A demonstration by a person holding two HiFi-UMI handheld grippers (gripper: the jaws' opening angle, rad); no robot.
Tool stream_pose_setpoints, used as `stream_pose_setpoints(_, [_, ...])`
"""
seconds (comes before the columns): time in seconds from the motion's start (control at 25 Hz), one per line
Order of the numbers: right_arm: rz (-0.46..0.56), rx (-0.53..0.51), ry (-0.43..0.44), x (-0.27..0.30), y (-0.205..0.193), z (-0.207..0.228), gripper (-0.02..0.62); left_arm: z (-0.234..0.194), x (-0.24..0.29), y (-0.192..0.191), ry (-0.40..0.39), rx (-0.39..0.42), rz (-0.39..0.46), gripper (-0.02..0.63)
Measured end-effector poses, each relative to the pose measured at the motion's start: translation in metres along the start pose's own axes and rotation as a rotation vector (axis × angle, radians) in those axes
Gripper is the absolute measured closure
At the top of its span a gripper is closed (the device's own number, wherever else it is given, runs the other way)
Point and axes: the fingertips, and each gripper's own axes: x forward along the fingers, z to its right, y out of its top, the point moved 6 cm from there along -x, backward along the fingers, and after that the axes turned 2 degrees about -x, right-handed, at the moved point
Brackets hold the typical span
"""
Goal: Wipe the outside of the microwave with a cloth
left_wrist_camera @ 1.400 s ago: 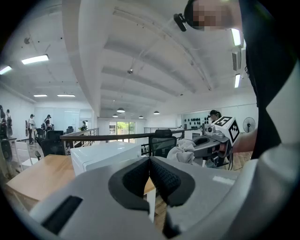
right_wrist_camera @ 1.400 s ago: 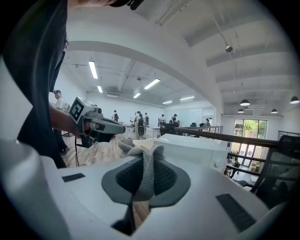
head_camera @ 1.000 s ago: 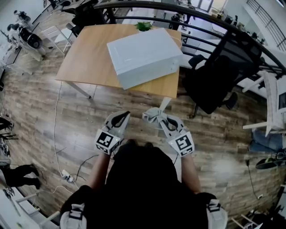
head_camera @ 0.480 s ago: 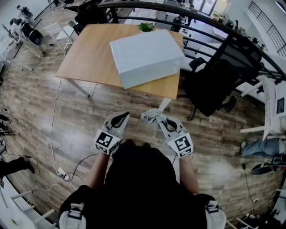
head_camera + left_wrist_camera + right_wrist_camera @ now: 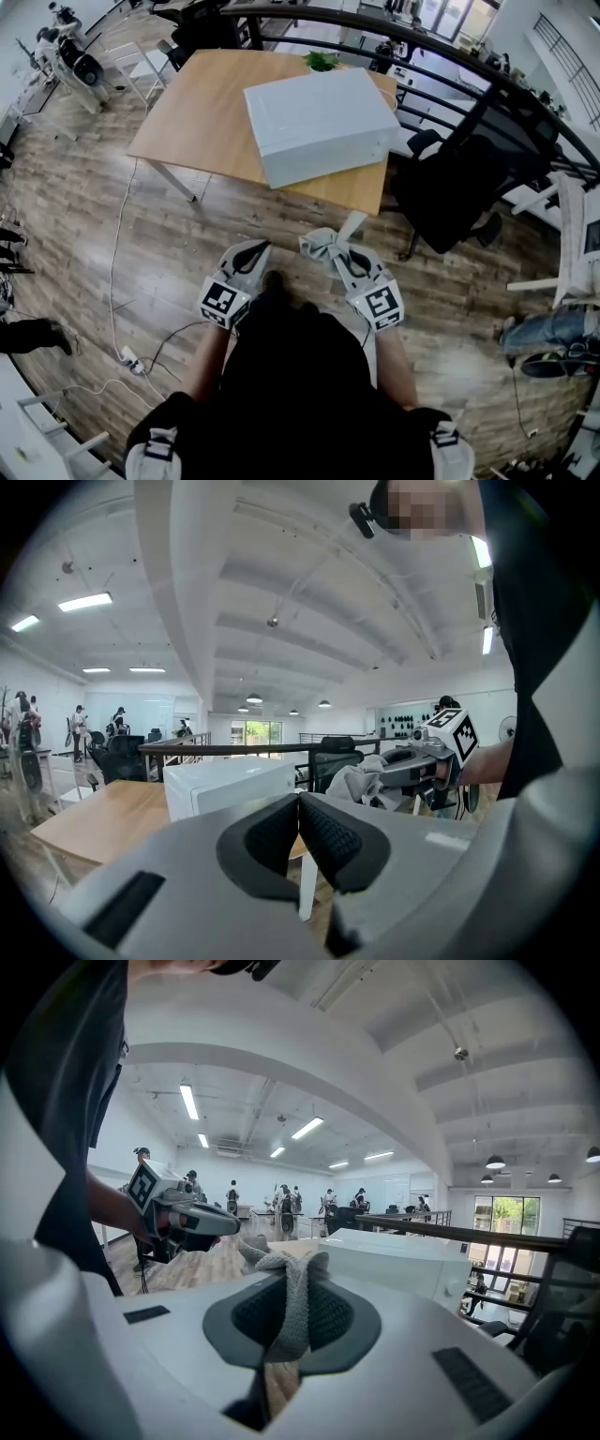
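We hold the gray knitted cloth [image 5: 292, 1297] in the right gripper [image 5: 328, 247], its jaws closed on a bunched fold so that a knot of fabric stands above the pads and a tail hangs below. The left gripper [image 5: 300, 832] carries nothing, and its ribbed pads are pressed together. Both grippers are raised in front of us over the wooden floor [image 5: 112, 244], well short of the white microwave [image 5: 319, 122]. It sits at an angle on the wooden table [image 5: 187, 122] toward the near right corner, and a green plant [image 5: 322, 61] shows just behind it. We judge the cloth light, soft and floppy. Pinched at one bunch, it will likely drag and fold over, so we would want a good wad of it ahead of the jaws and would press that against the panels, not the hard fingertips. The microwave looks rigid, smooth-sided and heavy enough to stay put under a light wipe. Its broad top and near side look the easiest faces to reach first.
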Motion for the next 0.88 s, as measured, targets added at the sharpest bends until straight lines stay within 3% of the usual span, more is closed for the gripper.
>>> stream_pose_setpoints(0.08, [-0.007, 0.004, 0.004, 0.006, 0.001, 0.001, 0.571, -0.007, 0.001, -0.004, 0.009, -0.032, -0.018, 0.603])
stream_pose_setpoints(0.44, [-0.030, 0.015, -0.028, 0.048, 0.012, 0.022, 0.571, -0.055, 0.032, 0.006, -0.031, -0.034, -0.014, 0.603])
stream_pose_setpoints(0.72, [-0.048, -0.005, -0.027, 0.099, 0.035, 0.037, 0.571, -0.114, 0.053, 0.023, -0.040, -0.014, 0.029, 0.603])
stream_pose_setpoints(0.88, [-0.059, -0.030, -0.016, 0.137, 0.045, 0.041, 0.571, -0.146, 0.060, 0.019, -0.039, -0.042, 0.010, 0.603])
